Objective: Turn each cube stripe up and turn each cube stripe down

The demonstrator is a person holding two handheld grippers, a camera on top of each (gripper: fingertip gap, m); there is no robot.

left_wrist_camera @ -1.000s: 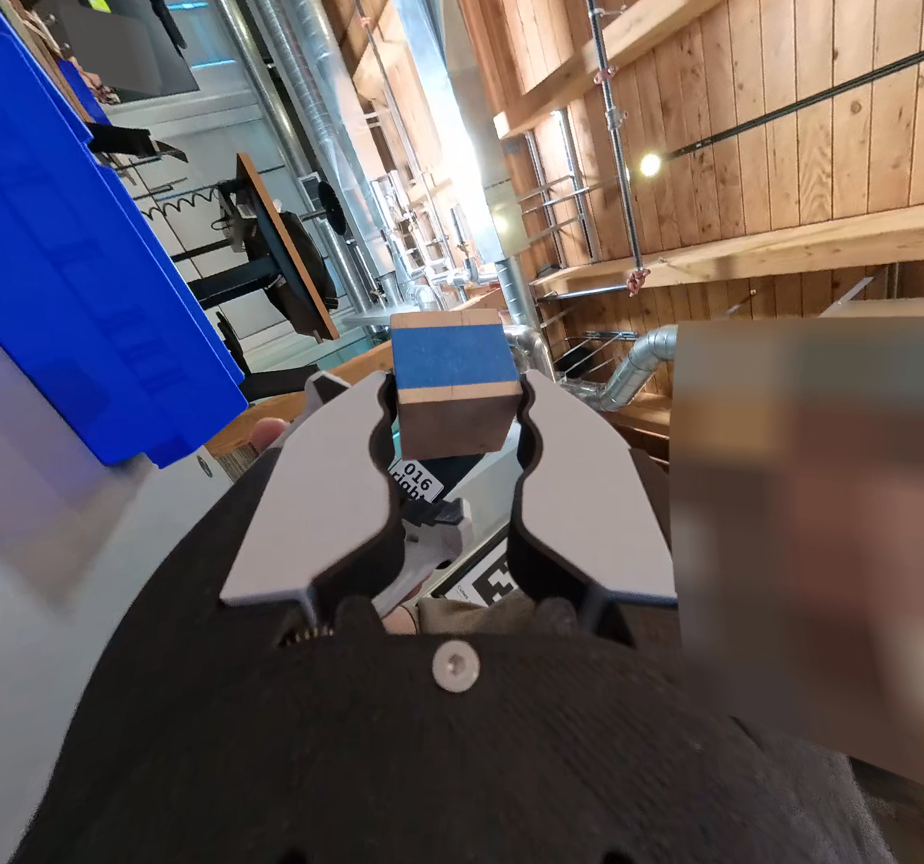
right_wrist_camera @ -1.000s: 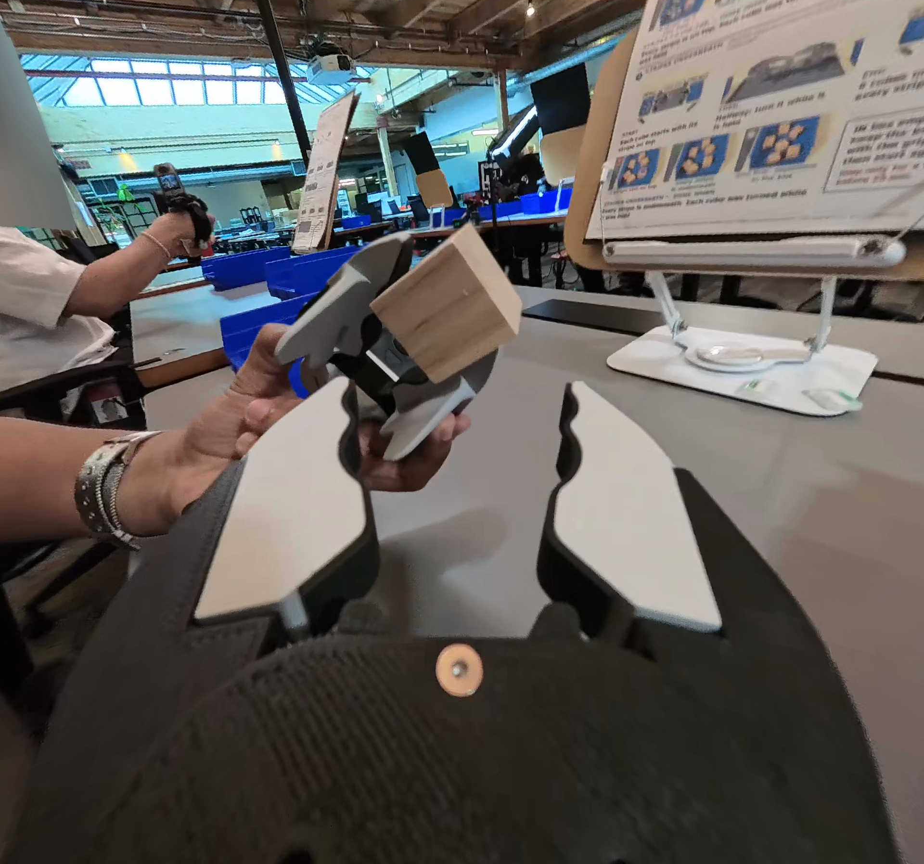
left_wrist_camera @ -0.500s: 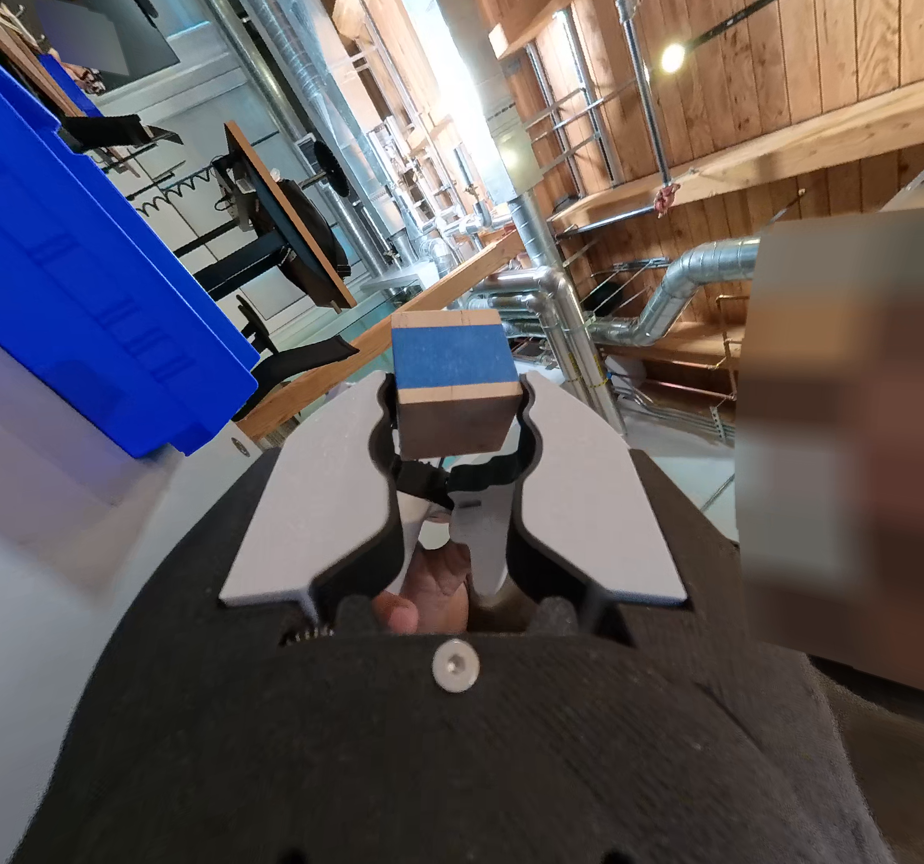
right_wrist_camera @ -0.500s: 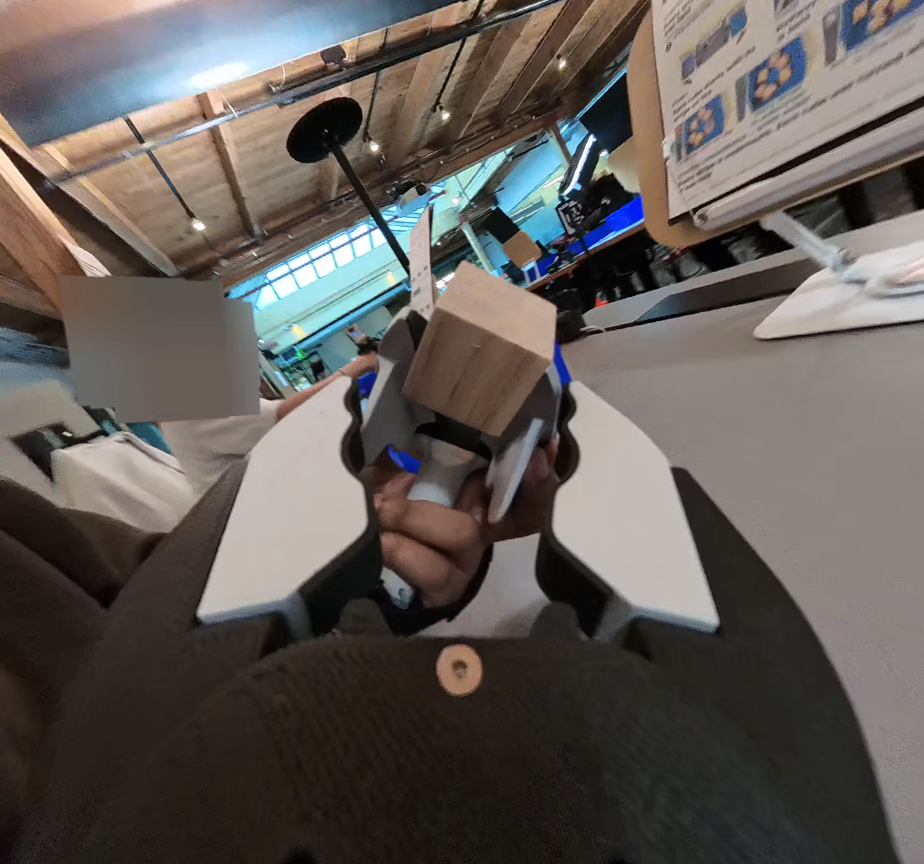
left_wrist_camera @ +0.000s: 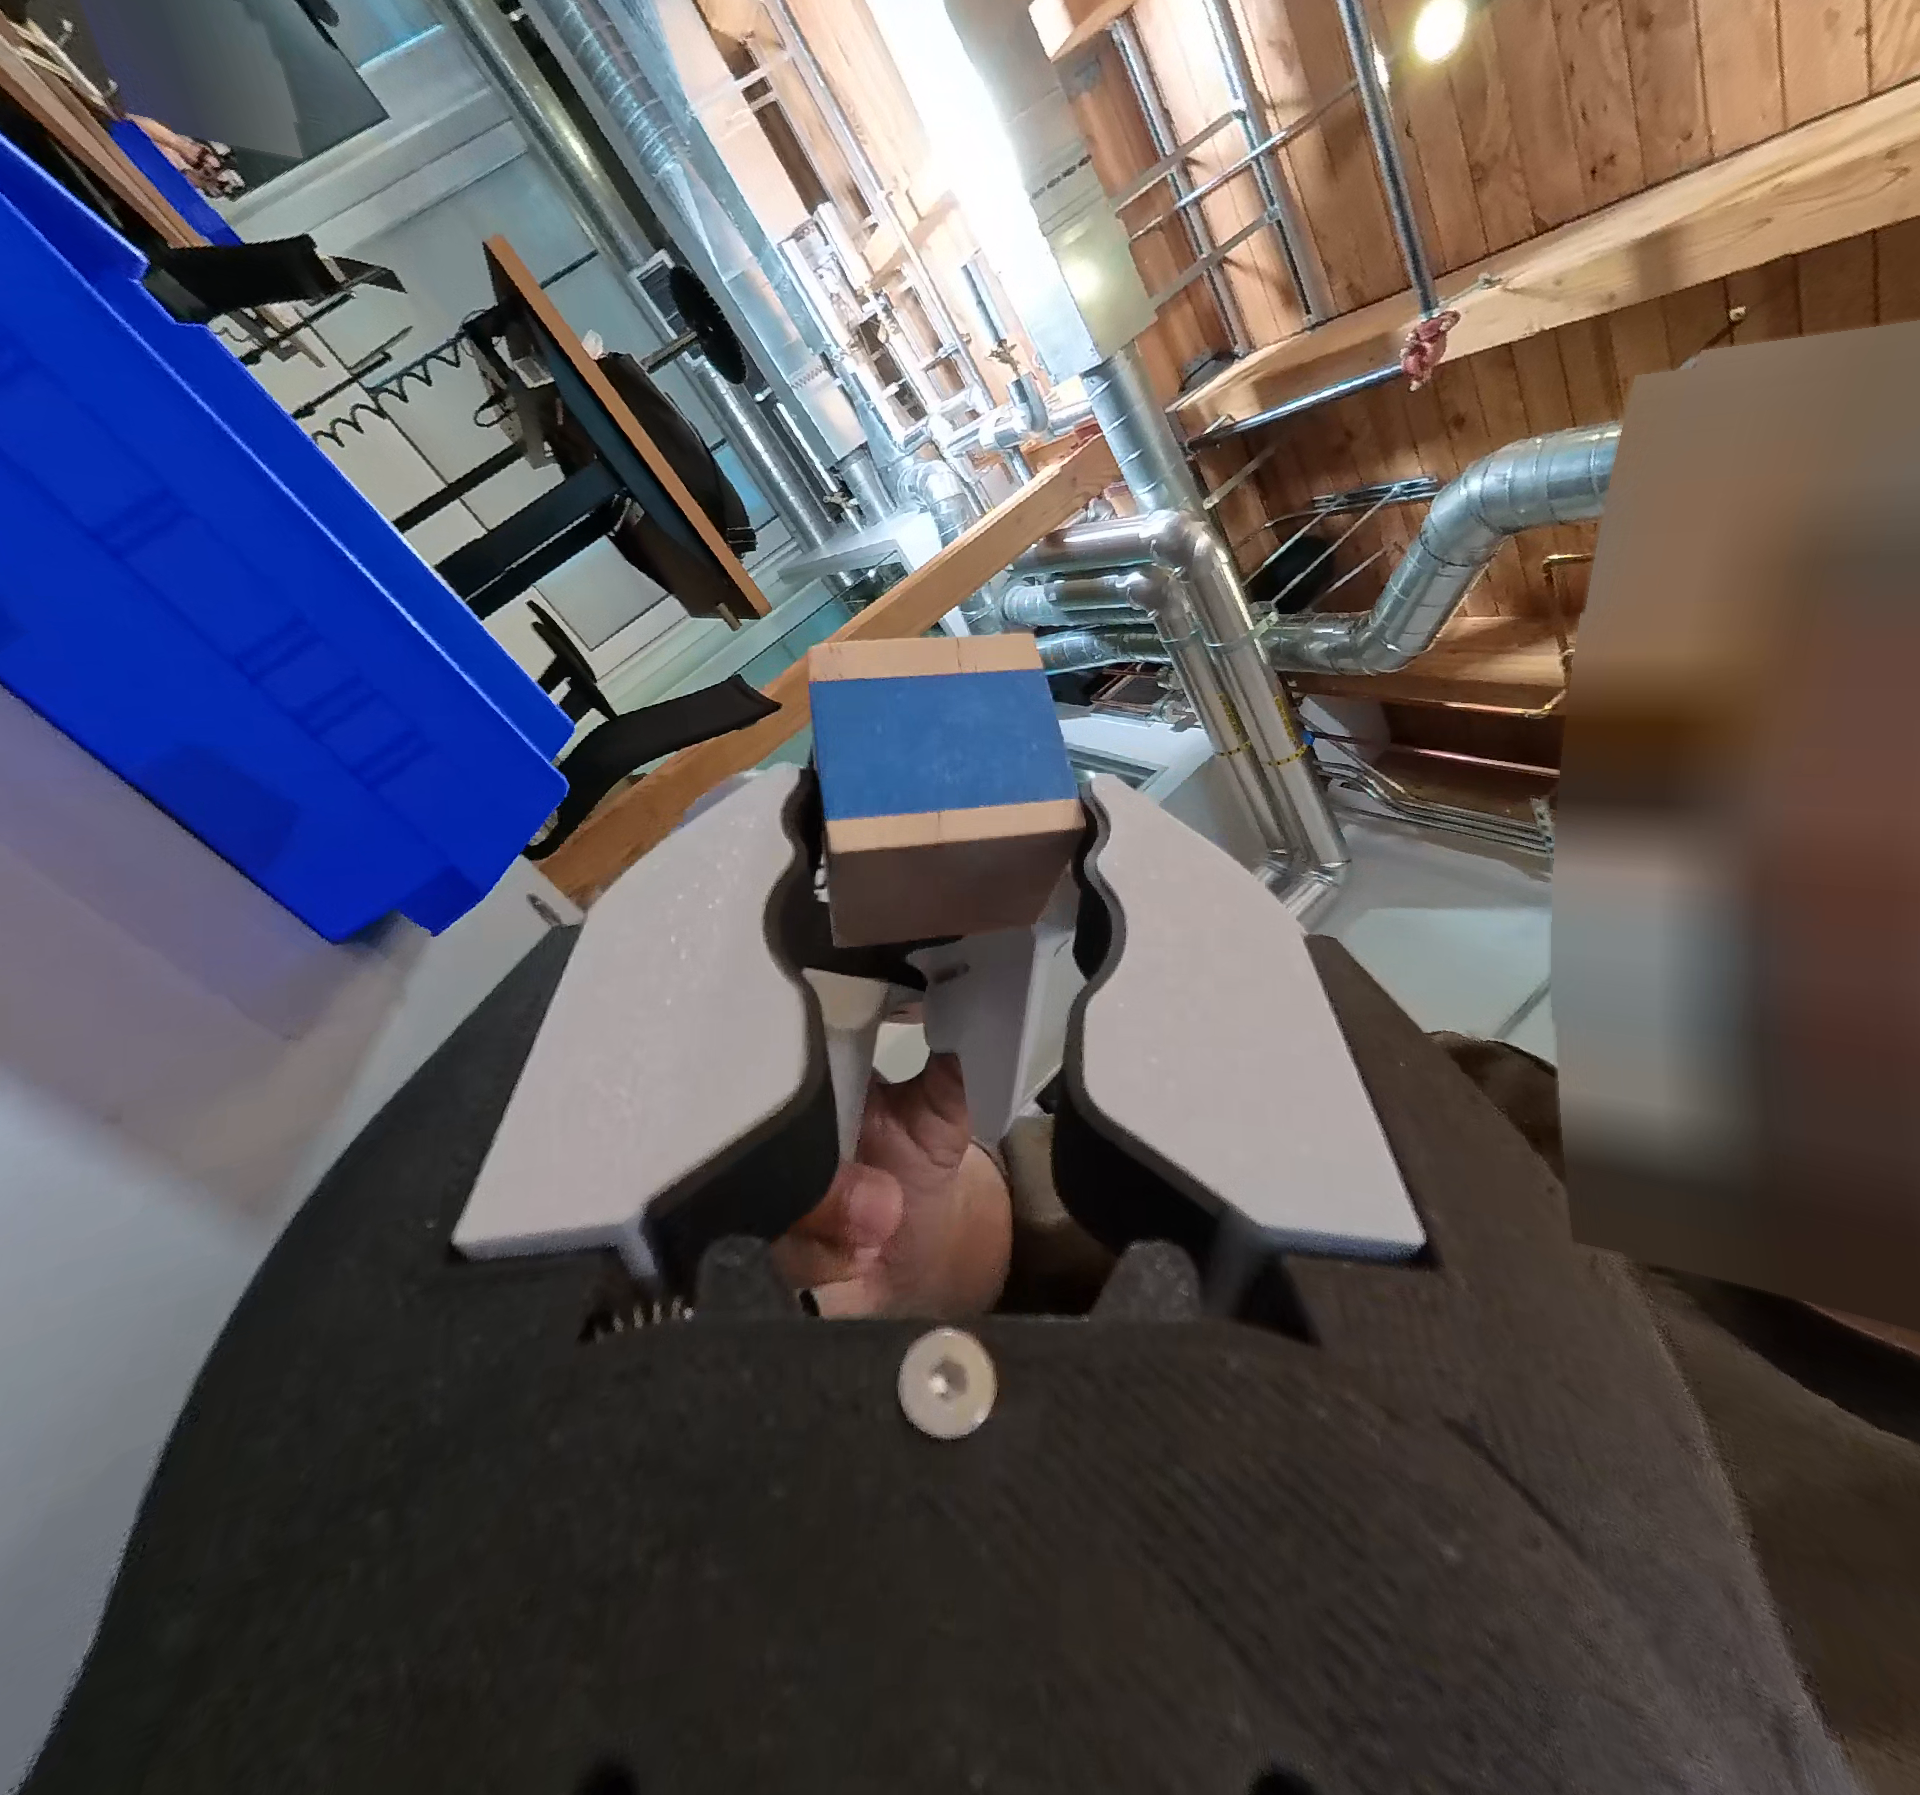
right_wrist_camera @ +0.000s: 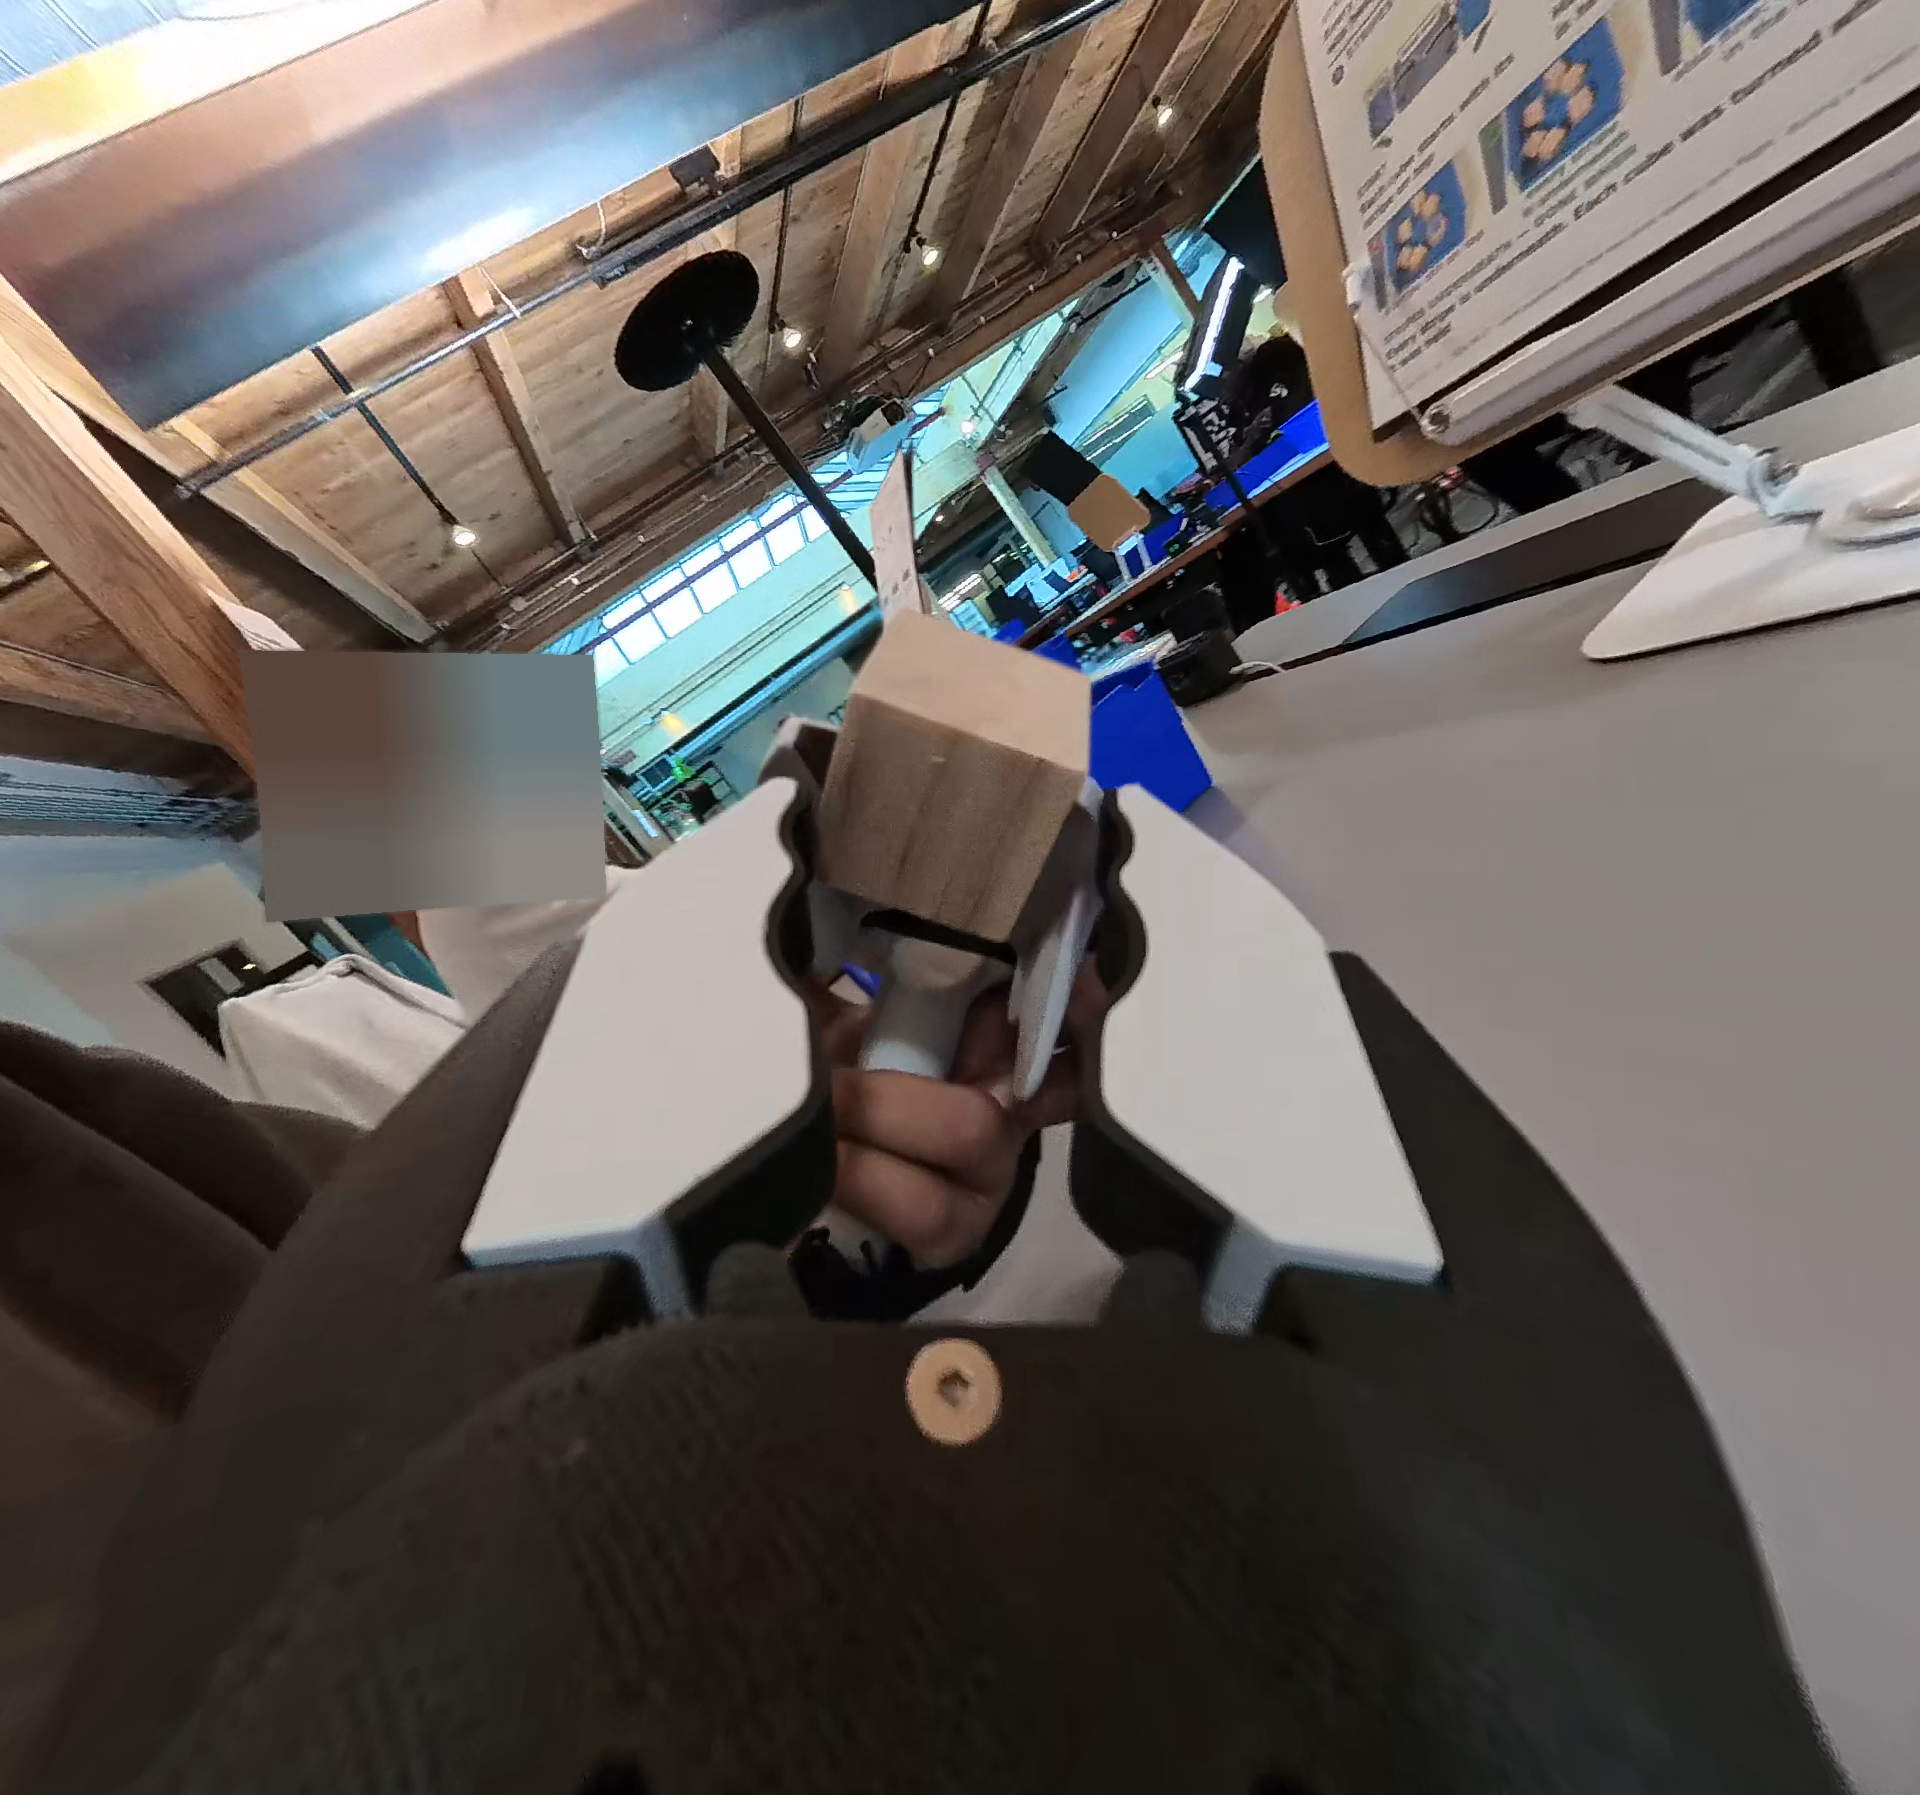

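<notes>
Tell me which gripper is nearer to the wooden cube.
Left, narrowly. The left gripper is clamped on two sides of the cube. The right gripper brackets it from the opposite end; whether it touches is unclear.

Right gripper (right_wrist_camera: 951,846) jaws close around wooden cube (right_wrist_camera: 961,789) held by left gripper (right_wrist_camera: 940,924).

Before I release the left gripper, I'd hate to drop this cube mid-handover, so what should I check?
1. Left gripper shut on the wooden cube: ok.
2. Right gripper fingers flank the cube on both sides: ok.
3. Right gripper pads actually pressing the cube: cannot tell.
4. Blue stripe located: ok, it faces the left wrist camera.
5. Support under the cube: not ok, it is held in the air above the grey table.
</notes>
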